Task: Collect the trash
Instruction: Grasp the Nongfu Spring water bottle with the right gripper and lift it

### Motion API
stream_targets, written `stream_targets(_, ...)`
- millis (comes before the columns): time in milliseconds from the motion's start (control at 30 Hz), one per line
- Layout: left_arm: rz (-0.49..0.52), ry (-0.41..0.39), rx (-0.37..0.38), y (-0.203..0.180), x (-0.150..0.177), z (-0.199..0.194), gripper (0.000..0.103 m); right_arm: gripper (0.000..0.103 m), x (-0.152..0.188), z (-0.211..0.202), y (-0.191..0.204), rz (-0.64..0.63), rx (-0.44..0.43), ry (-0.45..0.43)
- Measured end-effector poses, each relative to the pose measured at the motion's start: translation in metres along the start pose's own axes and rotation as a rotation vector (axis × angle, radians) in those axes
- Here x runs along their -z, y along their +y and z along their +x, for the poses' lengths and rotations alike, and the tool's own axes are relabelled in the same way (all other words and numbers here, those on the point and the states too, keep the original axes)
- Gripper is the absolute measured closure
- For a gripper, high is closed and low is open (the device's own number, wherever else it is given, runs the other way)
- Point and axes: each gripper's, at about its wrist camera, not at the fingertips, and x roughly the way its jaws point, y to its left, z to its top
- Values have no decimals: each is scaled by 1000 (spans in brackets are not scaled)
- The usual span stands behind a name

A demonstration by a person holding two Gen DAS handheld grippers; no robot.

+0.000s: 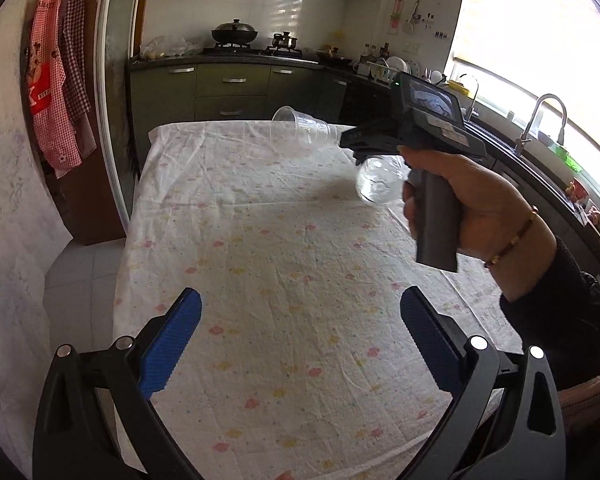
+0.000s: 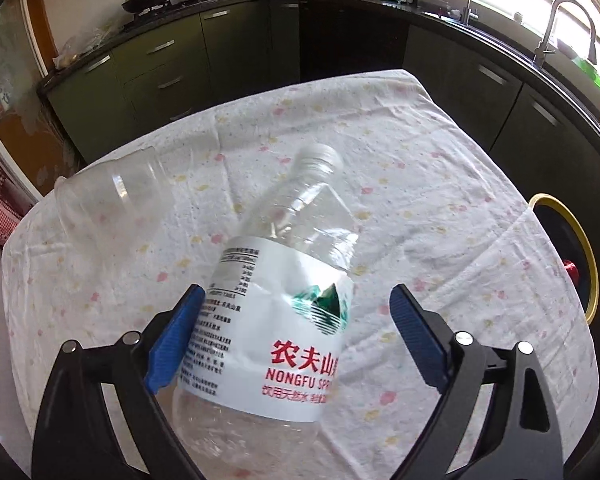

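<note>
A clear plastic water bottle (image 2: 284, 320) with a white label lies between the fingers of my right gripper (image 2: 297, 294), cap pointing away. The jaws stand wide. The left blue pad (image 2: 176, 340) is against the label and the right pad (image 2: 416, 336) is clear of it, so nothing is clamped. In the left wrist view the bottle's base (image 1: 380, 182) shows just under that gripper, which a hand (image 1: 480, 208) holds. A clear plastic cup (image 2: 112, 196) (image 1: 300, 128) lies on its side near the table's far edge. My left gripper (image 1: 301, 294) hangs open over the cloth with nothing in it.
The table carries a white flowered cloth (image 1: 280, 240). A dark bin with a yellow rim (image 2: 580, 248) stands beside the table's right edge. Green kitchen cabinets (image 1: 228, 92), a stove with a wok and a sink counter ring the far side. Aprons (image 1: 56, 80) hang at the left.
</note>
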Motion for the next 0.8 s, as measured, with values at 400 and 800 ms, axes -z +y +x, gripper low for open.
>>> stream_targets(400, 35, 16, -5, -23, -3, 2, 5, 15, -33, -4, -54, -350, -230, 159)
stream_targets(800, 52, 21, -25, -43, -4, 0, 5, 22, -48, 17, 1, -774, -230, 393)
